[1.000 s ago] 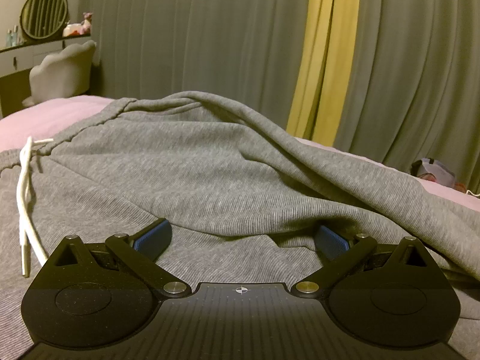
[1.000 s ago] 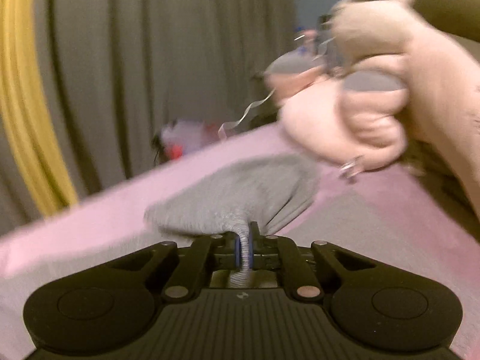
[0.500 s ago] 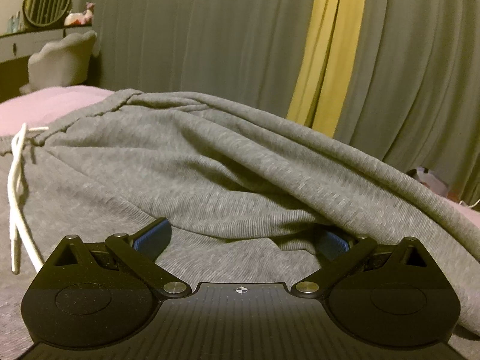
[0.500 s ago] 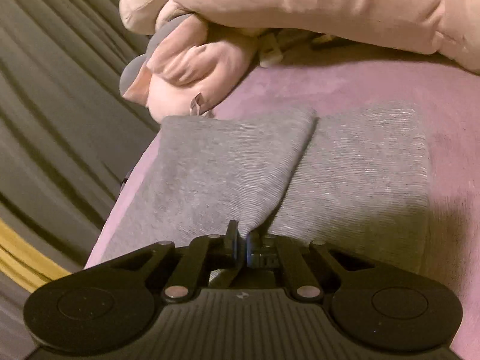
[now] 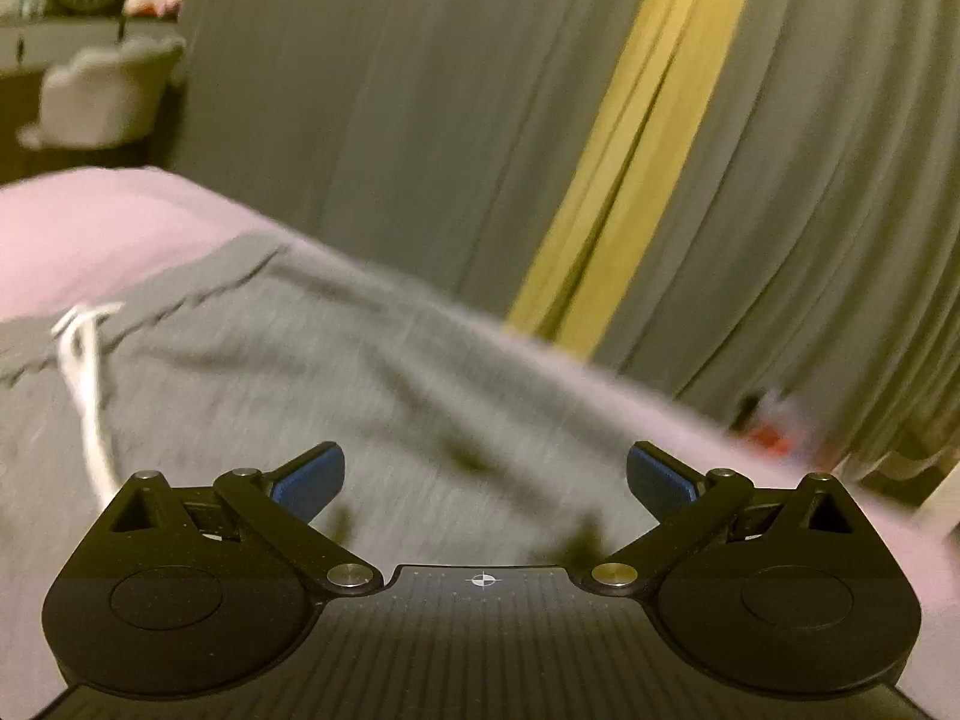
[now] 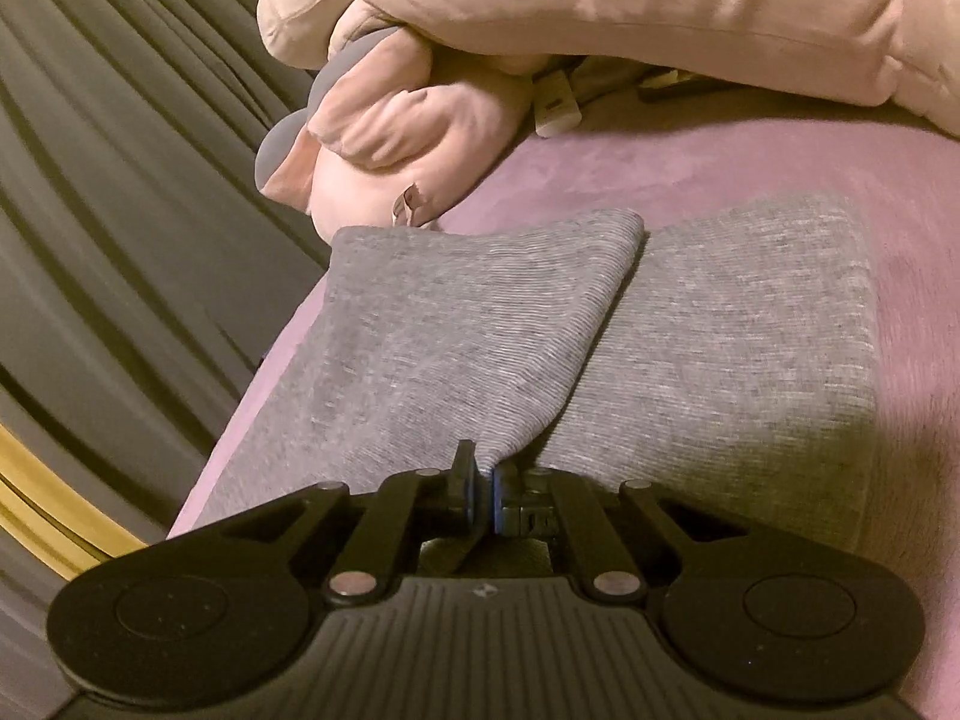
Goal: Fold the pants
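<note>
Grey knit pants [image 5: 288, 372] lie spread on a pink bed [image 5: 90, 222], with a white drawstring [image 5: 90, 396] at the waistband on the left. My left gripper [image 5: 485, 474] hovers above the cloth, open, with nothing between its blue pads [image 5: 312, 477]; this view is blurred. In the right wrist view the two grey pant legs [image 6: 468, 330] lie side by side on the bed [image 6: 780, 168], their hems toward the plush toys. My right gripper [image 6: 482, 489] is shut on a pinched fold of the left leg's cloth.
Large pink plush toys [image 6: 630, 12] lie just past the leg ends. Grey curtains with a yellow strip [image 5: 648, 138] hang behind the bed. A white chair [image 5: 102, 96] and a dresser with a mirror stand at the far left. The bed's edge [image 6: 240, 420] runs left of the legs.
My left gripper has lifted up off the pants, and the raised fold of cloth in front of it has dropped flat. The right gripper came down to the bed, still clamped on the leg.
</note>
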Demonstrator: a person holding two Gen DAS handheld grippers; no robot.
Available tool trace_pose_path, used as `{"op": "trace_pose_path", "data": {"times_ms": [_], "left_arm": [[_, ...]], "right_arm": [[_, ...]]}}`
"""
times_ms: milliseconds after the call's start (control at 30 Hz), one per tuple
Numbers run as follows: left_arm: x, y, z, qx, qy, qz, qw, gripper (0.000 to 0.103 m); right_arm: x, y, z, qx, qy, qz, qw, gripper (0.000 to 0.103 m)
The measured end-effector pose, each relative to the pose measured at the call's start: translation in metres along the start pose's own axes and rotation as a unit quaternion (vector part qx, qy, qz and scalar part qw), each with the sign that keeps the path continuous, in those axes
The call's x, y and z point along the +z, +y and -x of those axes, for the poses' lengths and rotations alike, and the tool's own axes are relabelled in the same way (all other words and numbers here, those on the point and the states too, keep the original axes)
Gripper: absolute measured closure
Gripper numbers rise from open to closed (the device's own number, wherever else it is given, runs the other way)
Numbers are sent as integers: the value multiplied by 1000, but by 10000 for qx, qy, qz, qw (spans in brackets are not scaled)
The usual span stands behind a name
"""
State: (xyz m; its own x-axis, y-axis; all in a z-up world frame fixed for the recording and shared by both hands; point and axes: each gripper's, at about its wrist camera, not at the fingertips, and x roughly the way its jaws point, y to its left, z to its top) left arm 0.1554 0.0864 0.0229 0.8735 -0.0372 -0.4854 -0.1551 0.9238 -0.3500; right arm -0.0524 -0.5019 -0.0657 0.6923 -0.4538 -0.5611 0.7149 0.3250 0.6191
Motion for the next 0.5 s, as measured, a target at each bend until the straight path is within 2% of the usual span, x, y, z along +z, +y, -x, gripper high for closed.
{"op": "trace_pose_path", "data": {"times_ms": [100,133,200,233,267,333,400,500], "left_arm": [[54,9,-40,-113,579,641,9962,0],[68,14,-59,-206,929,970,9907,0],[86,26,-99,-301,1669,1650,9716,2],[90,29,-114,-246,1864,1851,9646,14],[92,30,-124,-183,1944,1855,9631,30],[92,24,-139,66,2077,1521,9663,40],[87,22,-154,-18,2228,1351,9655,40],[77,29,-175,-99,2522,1706,9525,42]], "right_arm": [[-3,0,1,-19,-49,16,10000,100],[-3,0,0,-19,-60,17,10000,100],[-3,1,0,-43,-99,46,9999,100],[-3,1,0,-49,-111,52,9999,100],[-4,1,0,-52,-126,58,9999,100],[-4,2,-1,-64,-156,56,9998,100],[-5,3,-2,-97,-188,109,9997,100],[-6,4,-3,-127,-222,170,9995,100]]}}
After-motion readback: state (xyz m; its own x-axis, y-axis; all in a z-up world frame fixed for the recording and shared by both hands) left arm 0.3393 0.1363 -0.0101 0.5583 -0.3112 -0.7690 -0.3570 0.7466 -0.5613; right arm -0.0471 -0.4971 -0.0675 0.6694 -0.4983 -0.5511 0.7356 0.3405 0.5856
